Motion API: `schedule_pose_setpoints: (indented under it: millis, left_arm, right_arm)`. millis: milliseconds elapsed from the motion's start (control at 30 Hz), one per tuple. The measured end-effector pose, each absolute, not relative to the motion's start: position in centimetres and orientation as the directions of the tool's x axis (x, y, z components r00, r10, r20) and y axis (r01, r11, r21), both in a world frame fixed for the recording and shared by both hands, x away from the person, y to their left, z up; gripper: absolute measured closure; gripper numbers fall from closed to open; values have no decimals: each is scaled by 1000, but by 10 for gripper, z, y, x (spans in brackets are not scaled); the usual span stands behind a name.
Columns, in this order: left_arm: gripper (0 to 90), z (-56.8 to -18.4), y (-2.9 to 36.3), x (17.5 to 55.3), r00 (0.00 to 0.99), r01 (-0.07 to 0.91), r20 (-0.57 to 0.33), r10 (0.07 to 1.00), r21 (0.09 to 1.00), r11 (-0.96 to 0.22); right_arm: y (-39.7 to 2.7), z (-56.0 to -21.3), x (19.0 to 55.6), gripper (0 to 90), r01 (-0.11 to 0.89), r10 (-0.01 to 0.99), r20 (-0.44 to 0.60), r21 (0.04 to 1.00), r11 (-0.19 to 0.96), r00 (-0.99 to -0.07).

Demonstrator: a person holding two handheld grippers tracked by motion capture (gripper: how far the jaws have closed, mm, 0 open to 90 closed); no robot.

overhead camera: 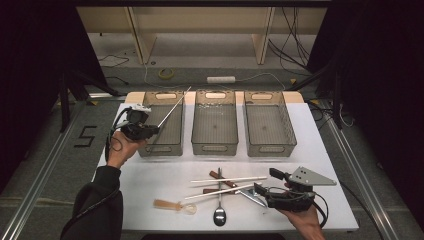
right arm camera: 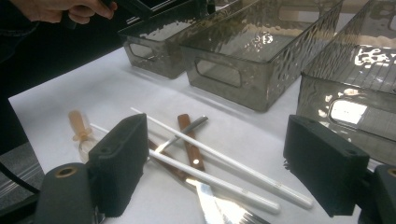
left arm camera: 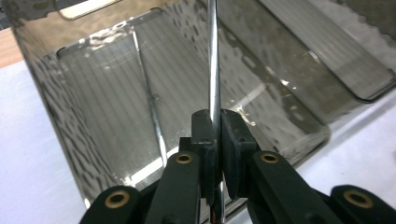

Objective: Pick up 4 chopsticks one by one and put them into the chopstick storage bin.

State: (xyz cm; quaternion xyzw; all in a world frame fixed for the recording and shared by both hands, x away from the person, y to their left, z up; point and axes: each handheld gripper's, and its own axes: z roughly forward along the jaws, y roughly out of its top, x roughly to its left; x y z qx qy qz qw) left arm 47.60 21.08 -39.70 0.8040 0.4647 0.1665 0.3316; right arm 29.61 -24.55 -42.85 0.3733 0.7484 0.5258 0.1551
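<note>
1. At the left of the high view, the left tool is raised over the near left corner of the left bin, the first of three smoked clear bins set in a row at the back of the white desk.
2. That tool is clenched on a metal chopstick; the stick slants up and to the right over the left bin. In the left gripper view the two black pads are pressed against the stick from both sides, and it runs straight up past them with the bin's ribbed floor behind it.
3. A second thin metal rod stands inside that bin, leaning against its wall.
4. The middle bin and the right bin stand side by side, just apart from each other.
5. On the front of the desk, a small translucent plastic spoon lies farthest left of the loose cutlery.
6. Next comes a metal spoon, bowl toward the person, its handle running under two white chopsticks that lie roughly level.
7. A brown-handled knife crosses beneath the white chopsticks.
8. At the right, the right tool rests low near the desk's front edge, released: its jaws stand wide apart, with nothing between the pads, pointing toward the cutlery pile.
</note>
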Motion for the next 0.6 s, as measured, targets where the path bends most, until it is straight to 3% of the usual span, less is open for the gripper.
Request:
schedule_pose_setpoints:
  millis: [600]
  left_arm:
    - [840, -416, 228, 487, 410, 706, -57, 910, 652, -276]
  right_arm:
    - [-245, -429, 296, 232, 398, 721, 161, 901, 171, -674]
